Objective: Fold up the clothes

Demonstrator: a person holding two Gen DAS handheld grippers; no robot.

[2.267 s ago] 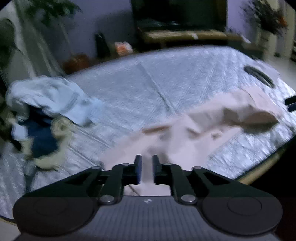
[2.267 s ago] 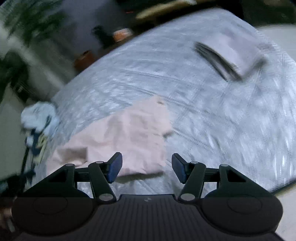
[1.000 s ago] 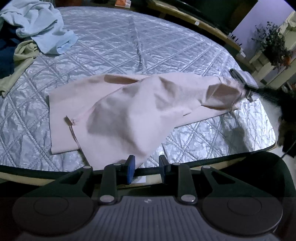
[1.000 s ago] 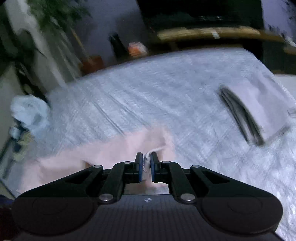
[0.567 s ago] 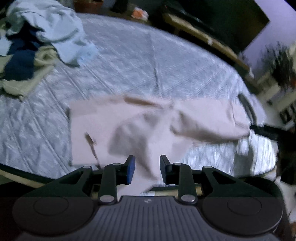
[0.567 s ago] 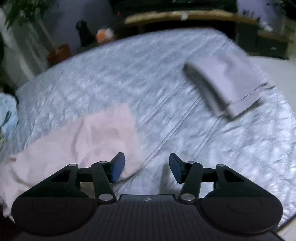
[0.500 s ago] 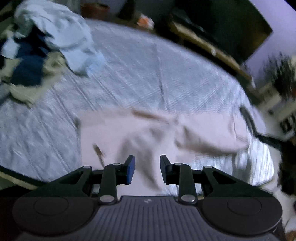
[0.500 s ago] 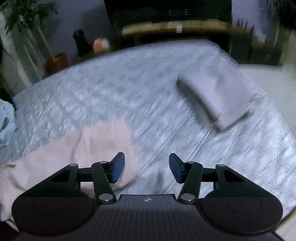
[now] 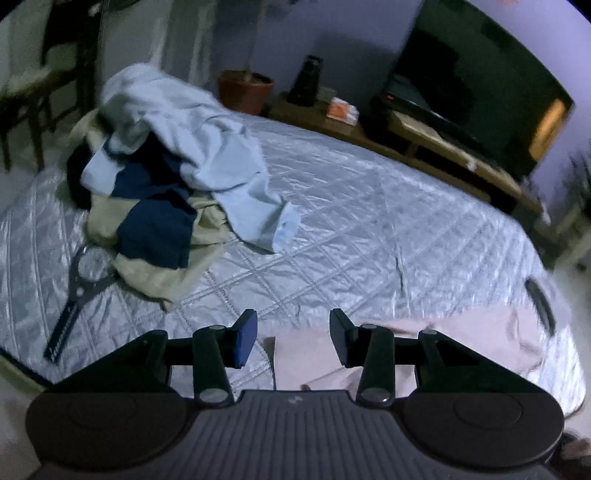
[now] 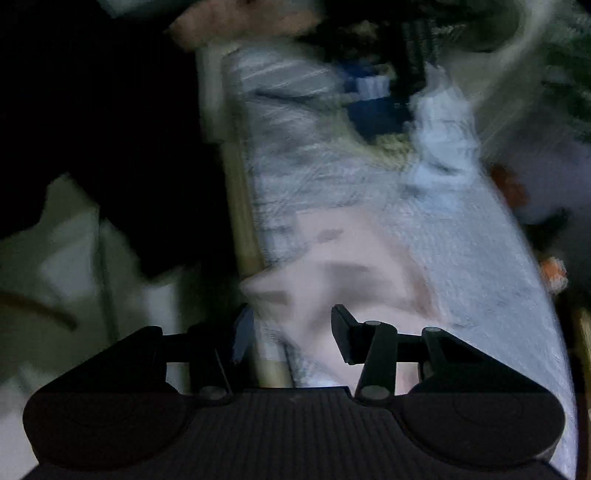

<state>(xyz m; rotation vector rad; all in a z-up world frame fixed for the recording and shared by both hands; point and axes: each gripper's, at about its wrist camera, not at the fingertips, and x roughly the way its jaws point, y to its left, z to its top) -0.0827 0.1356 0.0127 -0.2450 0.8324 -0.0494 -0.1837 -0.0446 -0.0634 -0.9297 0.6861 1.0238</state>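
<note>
pink cloth (image 9: 461, 332) lies flat on the bed (image 9: 369, 221) at 5 o'clock, beneath both spread, empty tools: left tool (image 9: 293, 338), right tool (image 10: 291, 338). the fold looks about to begin; next, pinch an edge.

A dim room in cool, bluish light. A wide bed covered by a shiny silver quilted bedspread (image 9: 369, 221) fills the middle of the left wrist view. Beyond its far edge runs a low wooden bench or TV stand (image 9: 424, 140), with a large dark flat-screen television (image 9: 472, 92) on it; a warm orange reflection glows near the screen's right edge. To the left on the stand sit a small orange box (image 9: 343, 110) and a dark upright object (image 9: 308, 79). A terracotta plant pot (image 9: 243, 88) stands by the pale purple-grey wall (image 9: 332, 33). A wooden chair (image 9: 33, 96) stands at far left. The right wrist view is heavily blurred, showing a wooden bed edge (image 10: 240, 221) and pale floor (image 10: 74, 258).
</note>
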